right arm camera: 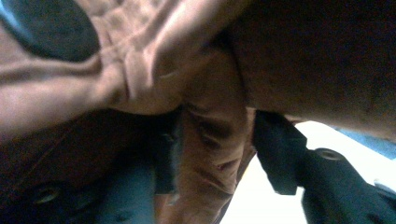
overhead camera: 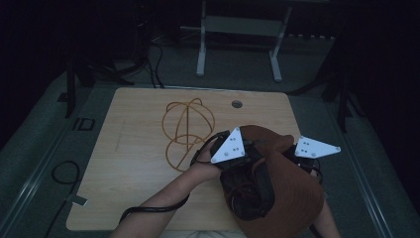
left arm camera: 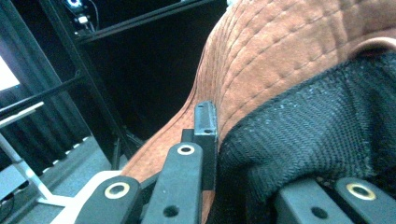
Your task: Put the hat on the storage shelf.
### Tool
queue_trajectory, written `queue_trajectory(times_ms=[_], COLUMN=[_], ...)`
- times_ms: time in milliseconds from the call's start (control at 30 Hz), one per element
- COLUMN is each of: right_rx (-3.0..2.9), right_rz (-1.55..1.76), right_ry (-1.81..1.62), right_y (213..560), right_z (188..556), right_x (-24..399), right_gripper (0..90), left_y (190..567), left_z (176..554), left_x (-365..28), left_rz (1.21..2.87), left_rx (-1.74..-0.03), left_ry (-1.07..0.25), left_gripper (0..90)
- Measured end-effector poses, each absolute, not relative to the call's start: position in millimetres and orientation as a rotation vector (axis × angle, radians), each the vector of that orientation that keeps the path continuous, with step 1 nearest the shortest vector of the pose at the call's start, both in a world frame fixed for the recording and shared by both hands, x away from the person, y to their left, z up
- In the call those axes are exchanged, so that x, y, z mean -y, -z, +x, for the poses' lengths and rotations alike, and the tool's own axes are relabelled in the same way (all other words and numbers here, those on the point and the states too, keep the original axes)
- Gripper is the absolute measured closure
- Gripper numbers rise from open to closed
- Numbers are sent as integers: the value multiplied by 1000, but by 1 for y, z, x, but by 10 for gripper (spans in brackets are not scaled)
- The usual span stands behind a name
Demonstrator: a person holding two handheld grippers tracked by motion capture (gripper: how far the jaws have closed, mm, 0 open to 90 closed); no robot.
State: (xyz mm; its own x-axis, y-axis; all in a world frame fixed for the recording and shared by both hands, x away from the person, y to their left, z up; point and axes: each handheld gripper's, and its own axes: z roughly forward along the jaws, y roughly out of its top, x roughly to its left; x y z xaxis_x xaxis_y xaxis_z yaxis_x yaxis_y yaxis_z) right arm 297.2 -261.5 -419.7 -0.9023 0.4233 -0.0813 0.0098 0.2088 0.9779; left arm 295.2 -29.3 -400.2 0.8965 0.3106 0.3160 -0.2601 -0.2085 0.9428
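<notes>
Brown hat (overhead camera: 292, 198), suede-like with a black knit lining, is held up off the wooden table (overhead camera: 133, 173) at the near right edge, brim hanging toward the person. All positions below are taken from the hat. Left gripper (overhead camera: 247, 151) sits at the hat's left upper side, grey three-cornered plate facing up; in the left gripper view its jaws are closed tight on the hat (left arm camera: 280, 60) edge, brown outer fabric on one side of the pad and black lining (left arm camera: 317, 135) on the other, so the left claw is clamped on the hat. The left hand (overhead camera: 205, 166) holds that gripper just left of the hat, forearm coming in from the near edge, a dark strap trailing along the table beneath it. Right gripper (overhead camera: 304, 158) is at the hat's right upper side, partly covered by the crown. In the right gripper view a fold of the hat (right arm camera: 210, 154) runs between its two black jaws; the picture is blurred and dark, and I cannot tell whether the pads press on the fabric. Beyond the hat, farther back and to its left on the table, lies a wire frame of tan loops (overhead camera: 188, 131), well apart from the hat. Behind that, near the table's far edge, a small round grommet hole (overhead camera: 236, 104). Past the table, a white stand (overhead camera: 237, 39) on the floor.
</notes>
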Motion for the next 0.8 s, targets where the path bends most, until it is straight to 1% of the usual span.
queue_trajectory(times_ms=[33, 67, 100, 133, 200, 333, 367, 433, 500, 533, 600, 667, 733, 800], right_rx=[-2158, -2155, -2148, -2152, -2128, -2132, -2133, -2137, -2136, -2129, -2121, -2122, -2115, -2113], right_rz=[404, 402, 407, 397, 400, 413, 424, 429, 445, 451, 468, 465, 465, 463], right_ry=[-1743, -1745, -1748, -1755, -1760, -1790, -1801, -1797, -1793, -1790, -1790, -1792, -1781, -1771], right_y=[420, 421, 421, 421, 420, 418, 418, 418, 417, 417, 416, 415, 413, 411], right_z=[297, 296, 296, 295, 293, 292, 292, 293, 293, 293, 293, 294, 294, 294], right_x=[262, 261, 261, 261, 261, 262, 262, 263, 265, 266, 269, 271, 270, 268], right_gripper=[685, 723, 795, 833, 861, 875, 875, 877, 877, 877, 878, 878, 878, 878], left_y=[400, 400, 399, 399, 397, 391, 389, 388, 388, 388, 388, 388, 387, 385], left_z=[295, 295, 296, 296, 296, 295, 295, 297, 298, 298, 296, 296, 296, 296], left_x=[30, 30, 30, 30, 31, 31, 30, 28, 25, 23, 22, 22, 21, 19], left_rz=[1704, 1703, 1706, 1703, 1701, 1722, 1733, 1739, 1730, 1731, 1734, 1729, 1727, 1732], left_rx=[-36, -35, -32, -29, -25, -24, -31, -43, -63, -66, -70, -86, -96, -108], left_ry=[-521, -522, -513, -514, -512, -512, -528, -535, -542, -533, -564, -549, -561, -579], left_gripper=[861, 861, 860, 860, 858, 844, 817, 730, 615, 596, 545, 537, 526, 487])
